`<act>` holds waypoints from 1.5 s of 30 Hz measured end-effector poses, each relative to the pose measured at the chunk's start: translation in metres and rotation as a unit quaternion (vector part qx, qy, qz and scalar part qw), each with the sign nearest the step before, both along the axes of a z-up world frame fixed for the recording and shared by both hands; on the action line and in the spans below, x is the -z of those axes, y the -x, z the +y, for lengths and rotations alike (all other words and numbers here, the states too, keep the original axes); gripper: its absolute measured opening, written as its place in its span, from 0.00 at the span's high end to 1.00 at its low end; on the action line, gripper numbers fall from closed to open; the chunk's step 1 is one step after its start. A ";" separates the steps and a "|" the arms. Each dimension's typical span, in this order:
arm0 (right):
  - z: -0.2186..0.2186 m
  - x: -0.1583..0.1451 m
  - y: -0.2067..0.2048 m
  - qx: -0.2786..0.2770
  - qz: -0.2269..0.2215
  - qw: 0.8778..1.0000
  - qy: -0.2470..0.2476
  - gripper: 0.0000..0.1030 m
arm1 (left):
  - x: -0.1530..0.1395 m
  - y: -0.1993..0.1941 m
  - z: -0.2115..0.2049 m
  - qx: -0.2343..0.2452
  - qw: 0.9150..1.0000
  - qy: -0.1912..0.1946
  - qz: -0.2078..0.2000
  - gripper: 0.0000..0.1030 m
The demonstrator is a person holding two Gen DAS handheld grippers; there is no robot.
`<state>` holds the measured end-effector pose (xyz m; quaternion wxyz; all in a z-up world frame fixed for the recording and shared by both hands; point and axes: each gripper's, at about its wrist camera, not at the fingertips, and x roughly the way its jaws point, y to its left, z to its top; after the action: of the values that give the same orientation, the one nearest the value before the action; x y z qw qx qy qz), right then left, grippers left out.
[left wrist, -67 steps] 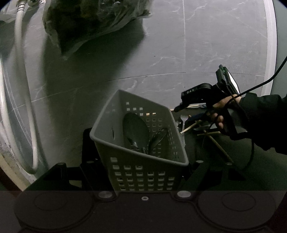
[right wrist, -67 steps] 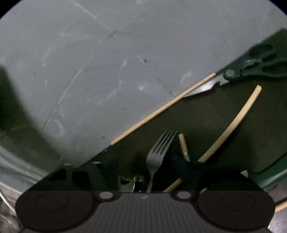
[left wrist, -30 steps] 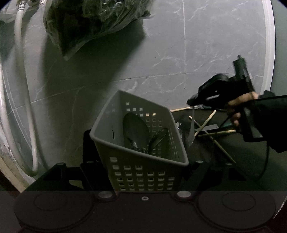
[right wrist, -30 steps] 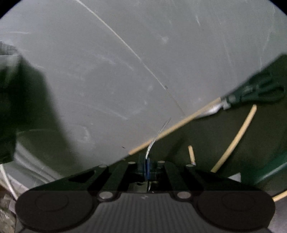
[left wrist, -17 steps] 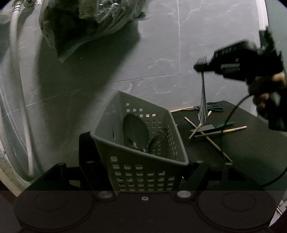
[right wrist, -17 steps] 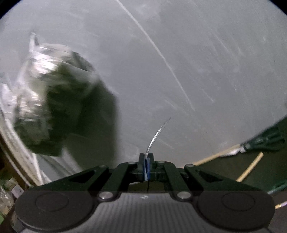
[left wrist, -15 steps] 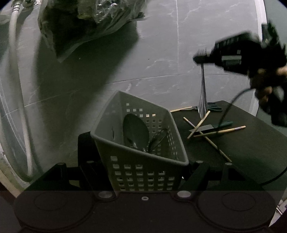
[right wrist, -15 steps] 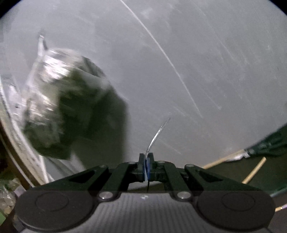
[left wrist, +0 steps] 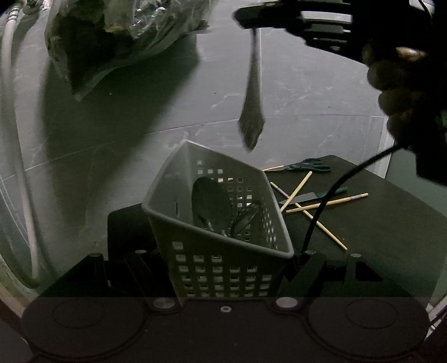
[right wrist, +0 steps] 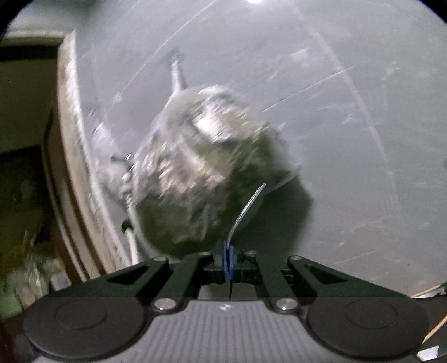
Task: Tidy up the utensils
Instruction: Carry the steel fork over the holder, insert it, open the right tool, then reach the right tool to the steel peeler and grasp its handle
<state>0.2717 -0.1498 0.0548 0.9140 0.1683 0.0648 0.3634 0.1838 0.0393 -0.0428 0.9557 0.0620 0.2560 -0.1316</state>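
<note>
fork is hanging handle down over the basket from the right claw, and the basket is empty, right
Not empty. The left wrist view shows the basket already holding a spoon and another dark utensil beside it. The rest holds: the fork hangs handle down above the basket, pinched in the right claw.

- A crinkled plastic bag (left wrist: 123, 42) with dark contents sits on the floor at the upper left of the left wrist view; the right wrist view shows it blurred (right wrist: 206, 164).
- A pale hose (left wrist: 16, 156) curves down the left edge, running along the floor beside the bag.
- Grey marbled floor tiles (left wrist: 307, 92) fill the background, a thin joint line crossing them.
- A black cable (left wrist: 332, 192) arcs across the right side, passing in front of the dark surface (left wrist: 391, 231).
- A pale wall edge (right wrist: 69, 145) borders the floor in the right wrist view.
</note>
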 end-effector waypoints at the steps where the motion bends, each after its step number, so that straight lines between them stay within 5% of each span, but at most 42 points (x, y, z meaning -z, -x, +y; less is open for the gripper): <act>1: 0.004 0.002 0.002 -0.005 -0.002 1.000 0.007 0.97 | 0.000 0.000 0.000 0.000 1.000 0.000 0.000 0.26; 7: 0.023 0.021 0.013 -0.020 -0.021 0.999 0.044 0.97 | 0.000 -0.001 0.001 0.000 1.000 0.000 0.000 0.26; 34: 0.039 0.077 0.020 -0.064 0.026 0.988 0.137 0.94 | 0.000 -0.002 -0.001 -0.002 1.000 -0.001 -0.001 0.26; 37: 0.036 0.074 0.022 -0.063 0.024 0.988 0.137 0.74 | 0.000 -0.002 -0.001 -0.002 1.000 -0.001 -0.001 0.26; 45: 0.015 0.057 0.027 -0.030 0.006 0.993 0.110 0.41 | -0.001 -0.001 0.000 -0.003 1.000 -0.001 -0.001 0.26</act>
<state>0.2450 -0.1351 -0.0022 0.9152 0.0671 0.1150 0.3804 0.1852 0.0389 -0.0421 0.9563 0.0628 0.2550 -0.1286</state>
